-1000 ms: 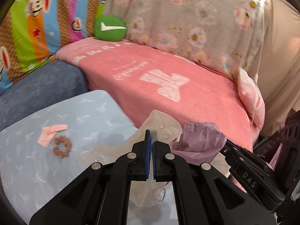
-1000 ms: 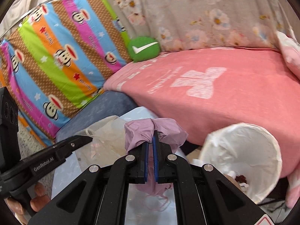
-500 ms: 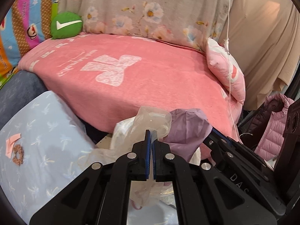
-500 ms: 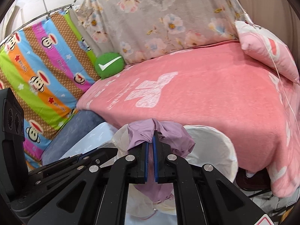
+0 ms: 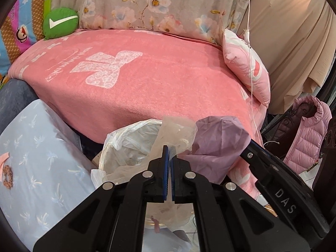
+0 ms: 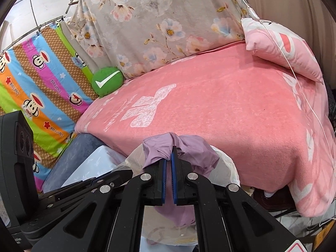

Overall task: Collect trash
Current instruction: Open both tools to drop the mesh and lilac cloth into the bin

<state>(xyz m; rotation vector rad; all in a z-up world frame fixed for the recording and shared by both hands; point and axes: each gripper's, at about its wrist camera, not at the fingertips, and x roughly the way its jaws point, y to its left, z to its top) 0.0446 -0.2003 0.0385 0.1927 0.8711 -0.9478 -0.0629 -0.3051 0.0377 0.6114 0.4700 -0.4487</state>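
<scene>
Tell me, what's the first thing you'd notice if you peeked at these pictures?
Probably the big pink blanket spread over the bed, with a round green cushion at its far left corner. Up close, the left gripper pinches a clear plastic bag and the right gripper pinches a purple bag, both above the white-lined trash bin.

A crumpled clear plastic bag [image 5: 176,132] is pinched at its top edge and hangs over the open mouth of the trash bin [image 5: 117,145], which is lined with a white bag. Just beside it, a bunched purple bag [image 5: 218,145] is also clamped and hangs above the bin's rim.
</scene>
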